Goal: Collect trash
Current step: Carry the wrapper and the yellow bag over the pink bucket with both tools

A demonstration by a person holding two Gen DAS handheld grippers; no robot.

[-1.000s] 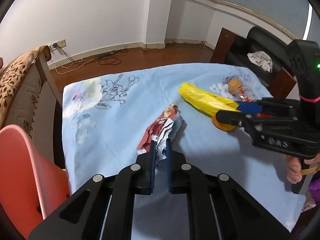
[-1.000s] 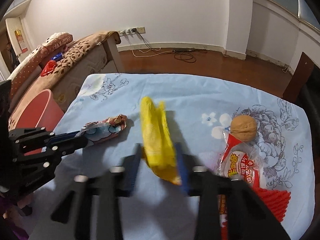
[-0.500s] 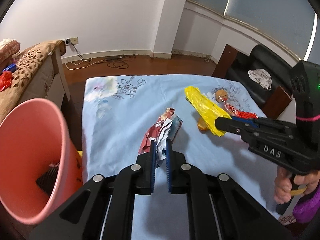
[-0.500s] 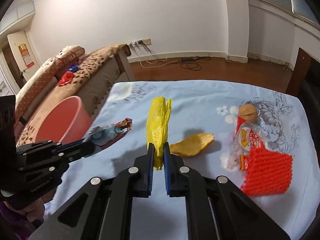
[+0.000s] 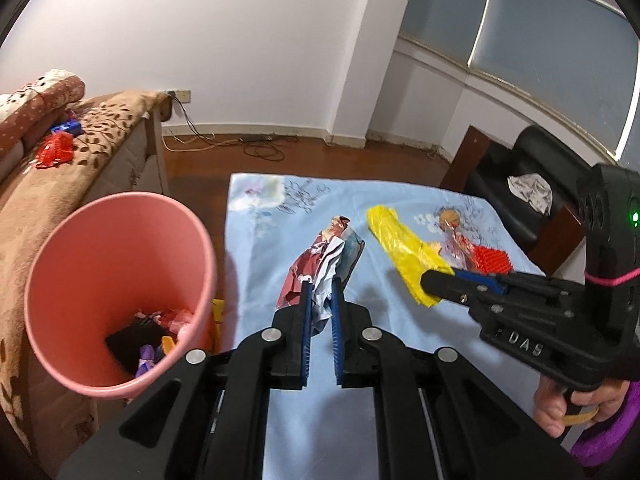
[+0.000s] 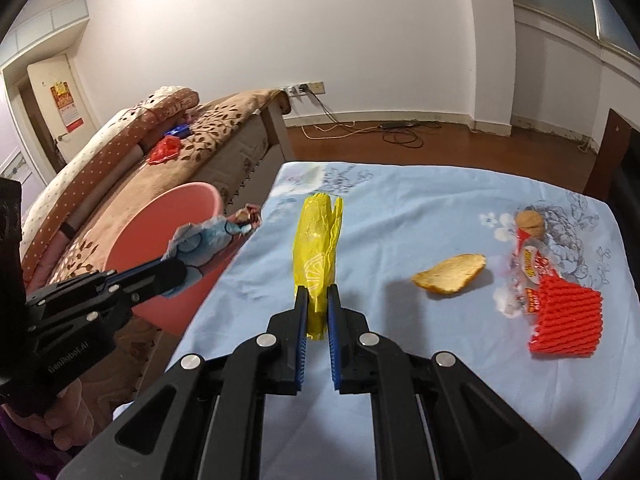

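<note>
Left claw (image 5: 320,284): clenched on the wrapper (image 5: 326,256), low in the middle of the left view. In the right view it sits at the left edge.
Wrapper: crumpled, red, white and blue. It sticks up from the tips. In the right view it hangs in front of the bin (image 6: 160,240), mid left.
Right claw (image 6: 318,292): clenched on the yellow bag (image 6: 316,248), low in the middle of the right view. In the left view it comes in from the right side.
Yellow bag: long and crinkly. It stands up from the tips, over the table (image 6: 400,208).
Bin: pink and round, at the left of the left view (image 5: 120,280), just beside the table edge. Bits of trash lie at its bottom.
Table: has a light blue cloth with flowers.
Peel (image 6: 450,278): orange, lying on the cloth, right of middle in the right view.
Nut (image 6: 530,222): brown, near the upper right of the cloth.
Red net (image 6: 566,320): on the cloth at the right side, touching a clear snack pack (image 6: 528,264).
Sofa (image 6: 160,168): brown with leaves, behind the bin.
</note>
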